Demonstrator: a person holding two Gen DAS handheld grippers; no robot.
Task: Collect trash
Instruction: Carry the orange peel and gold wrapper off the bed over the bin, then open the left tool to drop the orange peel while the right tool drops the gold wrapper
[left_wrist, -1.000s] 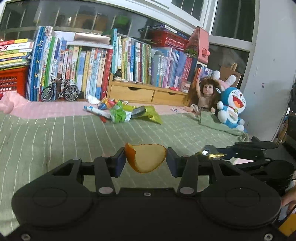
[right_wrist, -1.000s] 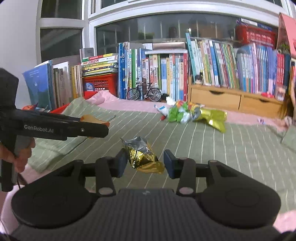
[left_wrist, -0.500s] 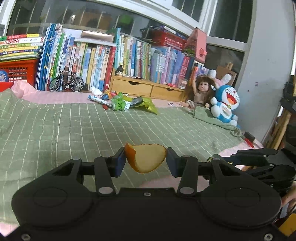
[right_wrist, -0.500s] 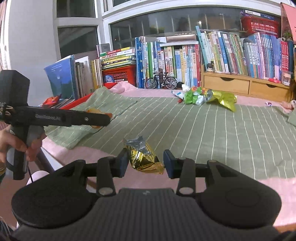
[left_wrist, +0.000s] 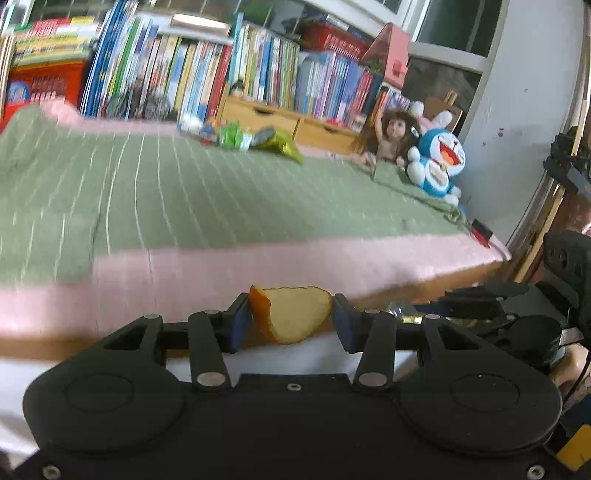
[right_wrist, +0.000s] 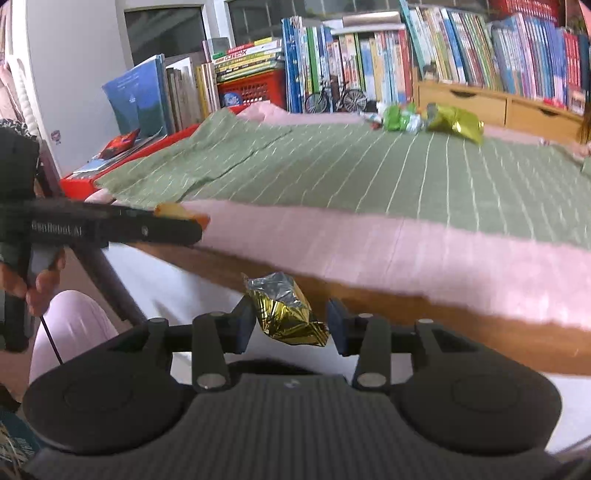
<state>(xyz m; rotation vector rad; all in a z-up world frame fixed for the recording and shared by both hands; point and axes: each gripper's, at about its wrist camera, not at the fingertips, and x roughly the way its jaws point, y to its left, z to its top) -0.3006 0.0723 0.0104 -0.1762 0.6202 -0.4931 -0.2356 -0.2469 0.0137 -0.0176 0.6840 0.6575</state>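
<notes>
My left gripper (left_wrist: 291, 317) is shut on a curved piece of orange peel (left_wrist: 291, 314), held off the bed's near edge. My right gripper (right_wrist: 290, 319) is shut on a crumpled gold and silver foil wrapper (right_wrist: 286, 312), also in front of the bed edge and below it. In the right wrist view the left gripper (right_wrist: 201, 223) shows from the side with the orange peel (right_wrist: 173, 210) at its tip. A pile of wrappers and bags (left_wrist: 251, 138) lies at the far side of the bed; the same pile of wrappers (right_wrist: 424, 120) shows in the right wrist view.
The bed has a green striped cover (left_wrist: 184, 199) over a pink blanket (left_wrist: 221, 273) and a wooden edge (right_wrist: 406, 314). Books (left_wrist: 184, 74), wooden drawers (left_wrist: 280, 118), a doll (left_wrist: 388, 136) and a blue plush toy (left_wrist: 439, 162) line the far side. A hand (right_wrist: 40, 280) grips the left handle.
Both grippers have pulled back from above the bed to beyond its near edge and lower, each still holding its piece of trash. The views are motion-blurred now.
</notes>
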